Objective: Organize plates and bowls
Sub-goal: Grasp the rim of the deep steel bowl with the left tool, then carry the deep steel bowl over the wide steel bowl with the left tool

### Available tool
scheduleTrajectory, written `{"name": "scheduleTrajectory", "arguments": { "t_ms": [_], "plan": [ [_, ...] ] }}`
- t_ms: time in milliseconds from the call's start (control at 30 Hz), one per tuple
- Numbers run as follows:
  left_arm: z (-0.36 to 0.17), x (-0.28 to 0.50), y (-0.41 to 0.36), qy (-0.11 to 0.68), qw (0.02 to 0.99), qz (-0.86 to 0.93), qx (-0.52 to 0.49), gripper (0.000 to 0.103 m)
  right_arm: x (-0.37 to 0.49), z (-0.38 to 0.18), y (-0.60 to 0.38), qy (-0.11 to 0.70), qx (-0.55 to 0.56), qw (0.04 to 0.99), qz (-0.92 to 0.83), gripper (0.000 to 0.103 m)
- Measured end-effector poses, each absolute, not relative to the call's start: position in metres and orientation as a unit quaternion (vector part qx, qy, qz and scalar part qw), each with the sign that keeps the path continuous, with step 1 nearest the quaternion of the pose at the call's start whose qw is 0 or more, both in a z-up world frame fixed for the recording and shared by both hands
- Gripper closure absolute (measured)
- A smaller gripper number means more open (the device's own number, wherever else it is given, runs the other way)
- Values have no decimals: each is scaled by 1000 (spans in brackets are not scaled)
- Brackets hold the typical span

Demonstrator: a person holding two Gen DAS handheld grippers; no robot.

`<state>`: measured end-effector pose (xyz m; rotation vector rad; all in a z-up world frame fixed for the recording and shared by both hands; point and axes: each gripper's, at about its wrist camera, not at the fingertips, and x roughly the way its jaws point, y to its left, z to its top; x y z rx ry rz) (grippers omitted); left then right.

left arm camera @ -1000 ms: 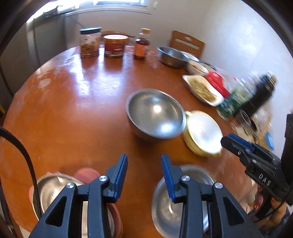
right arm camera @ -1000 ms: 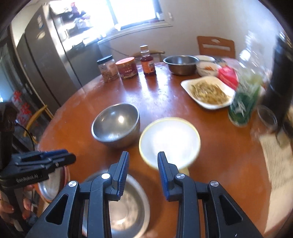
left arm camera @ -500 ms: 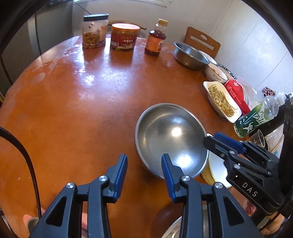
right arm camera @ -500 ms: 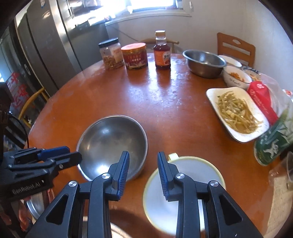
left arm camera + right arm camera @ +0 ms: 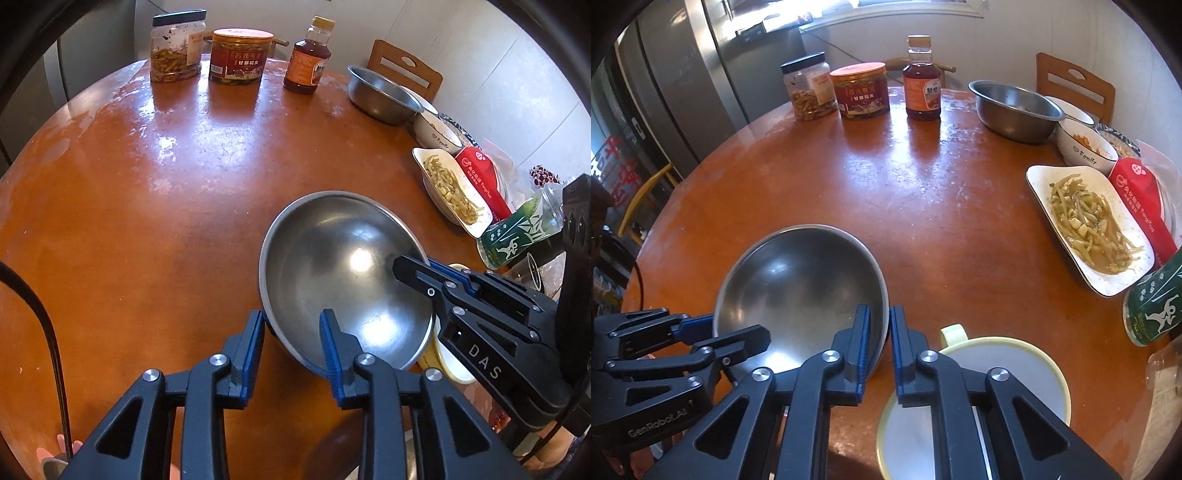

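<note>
A steel bowl (image 5: 343, 273) (image 5: 801, 284) stands on the round orange table (image 5: 147, 206). My left gripper (image 5: 291, 332) (image 5: 738, 328) straddles the bowl's left rim, one finger outside and one inside. Its jaws are closing, and a gap still shows at the pads. My right gripper (image 5: 879, 332) (image 5: 413, 266) is shut on the opposite rim, with the thin steel edge pinched between its blue pads. A white bowl with a pale yellow rim and handle (image 5: 1008, 369) (image 5: 448, 365) sits just right of the steel bowl, partly under the right gripper.
At the far edge stand two jars (image 5: 812, 88) (image 5: 862, 90) and a sauce bottle (image 5: 921, 85). A steel basin (image 5: 1015, 107), a white bowl (image 5: 1084, 147), a plate of food (image 5: 1089, 225), a red packet (image 5: 1141, 206) and a green bottle (image 5: 1156, 302) line the right side. A fridge (image 5: 683, 74) stands left.
Both grippers moved forward and down to the steel bowl. The right one closed on its rim. The left one's jaws narrowed around the other rim.
</note>
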<state>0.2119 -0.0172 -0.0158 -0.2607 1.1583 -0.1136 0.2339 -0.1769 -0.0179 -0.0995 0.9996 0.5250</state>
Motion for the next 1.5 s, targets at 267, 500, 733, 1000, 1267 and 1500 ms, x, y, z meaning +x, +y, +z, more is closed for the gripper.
{"name": "scheduleTrajectory", "arguments": {
  "t_ms": [267, 500, 733, 1000, 1267, 1500],
  "plan": [
    [2, 203, -16, 521, 844, -51, -114, 75, 228, -4, -183, 459, -25, 850, 257, 95],
    [41, 179, -17, 482, 870, -50, -95, 75, 207, 29, -192, 426, -5, 862, 275, 94],
    [65, 144, -23, 458, 882, -68, -83, 75, 169, 54, -208, 398, 1, 871, 287, 94],
    [68, 108, -39, 456, 882, -96, -72, 75, 126, 55, -231, 393, 13, 876, 278, 94],
    [61, 72, -54, 467, 875, -117, -53, 75, 85, 42, -249, 407, 16, 874, 267, 94],
    [47, 48, -65, 488, 863, -128, -29, 75, 52, 30, -258, 419, 11, 871, 257, 94]
  ]
}}
